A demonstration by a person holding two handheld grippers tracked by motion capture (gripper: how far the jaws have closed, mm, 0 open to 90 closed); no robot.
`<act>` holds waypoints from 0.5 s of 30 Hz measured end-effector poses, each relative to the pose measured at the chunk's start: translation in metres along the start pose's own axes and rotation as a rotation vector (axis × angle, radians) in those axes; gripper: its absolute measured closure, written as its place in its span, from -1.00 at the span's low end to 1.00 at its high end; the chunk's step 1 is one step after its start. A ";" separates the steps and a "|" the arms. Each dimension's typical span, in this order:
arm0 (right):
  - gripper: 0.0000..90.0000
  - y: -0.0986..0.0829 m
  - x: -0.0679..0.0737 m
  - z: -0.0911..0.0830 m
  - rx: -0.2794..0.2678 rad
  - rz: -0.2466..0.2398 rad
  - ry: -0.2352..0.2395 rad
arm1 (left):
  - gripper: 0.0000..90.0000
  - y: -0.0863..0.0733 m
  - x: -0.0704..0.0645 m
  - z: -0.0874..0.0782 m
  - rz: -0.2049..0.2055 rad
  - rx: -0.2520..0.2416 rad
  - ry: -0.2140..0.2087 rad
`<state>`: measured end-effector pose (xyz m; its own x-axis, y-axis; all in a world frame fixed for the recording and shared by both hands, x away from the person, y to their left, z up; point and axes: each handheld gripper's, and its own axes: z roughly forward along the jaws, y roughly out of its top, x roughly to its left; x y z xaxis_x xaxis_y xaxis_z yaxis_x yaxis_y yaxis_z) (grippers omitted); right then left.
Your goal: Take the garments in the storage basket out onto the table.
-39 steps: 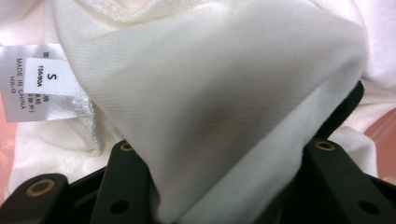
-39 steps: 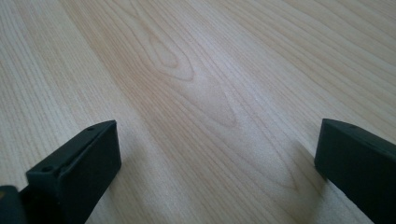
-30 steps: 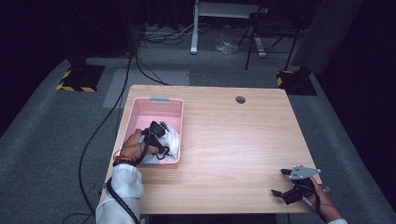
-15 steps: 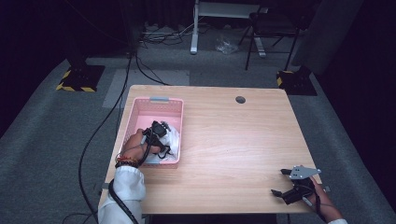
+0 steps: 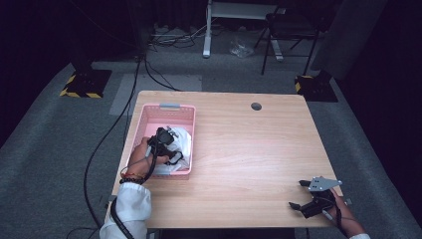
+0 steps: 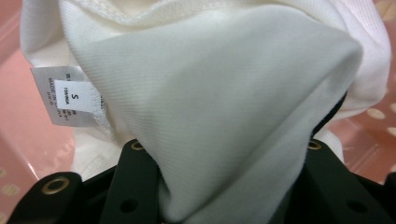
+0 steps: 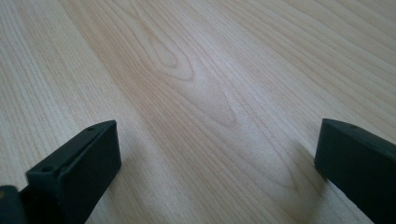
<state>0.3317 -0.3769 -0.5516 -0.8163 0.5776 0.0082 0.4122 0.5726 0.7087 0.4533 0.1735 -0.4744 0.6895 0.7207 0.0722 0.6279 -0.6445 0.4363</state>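
A pink plastic basket (image 5: 169, 106) stands on the left of the wooden table (image 5: 249, 149) and holds a white garment (image 5: 182, 140). My left gripper (image 5: 166, 144) is down inside the basket on that garment. In the left gripper view the white cloth (image 6: 224, 93) bunches up in a peak between the black jaws, and its size label (image 6: 70, 95) hangs at the left. The jaw tips are hidden under the fabric. My right gripper (image 5: 297, 194) rests open near the table's front right corner, with bare wood between its jaws (image 7: 215, 154).
A round cable hole (image 5: 256, 106) sits near the table's far edge. A black cable (image 5: 99, 149) trails off the left side to the floor. A chair (image 5: 288, 30) and desk legs stand beyond the table.
The left hand and gripper have shifted only slightly inside the basket. The right gripper has stayed in place.
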 end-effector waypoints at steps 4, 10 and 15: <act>-0.99 0.000 0.000 0.000 0.000 0.000 0.000 | 0.32 -0.002 -0.004 -0.010 0.001 -0.054 0.013; -0.99 0.000 0.000 0.000 0.000 0.001 -0.001 | 0.32 -0.004 -0.012 -0.023 0.004 -0.131 0.016; -0.99 0.000 0.000 0.000 0.000 0.002 -0.002 | 0.32 -0.008 -0.021 -0.033 -0.007 -0.212 0.020</act>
<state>0.3317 -0.3769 -0.5516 -0.8146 0.5800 0.0085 0.4141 0.5711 0.7088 0.4221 0.1723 -0.4503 0.6771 0.7309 0.0852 0.5412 -0.5731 0.6153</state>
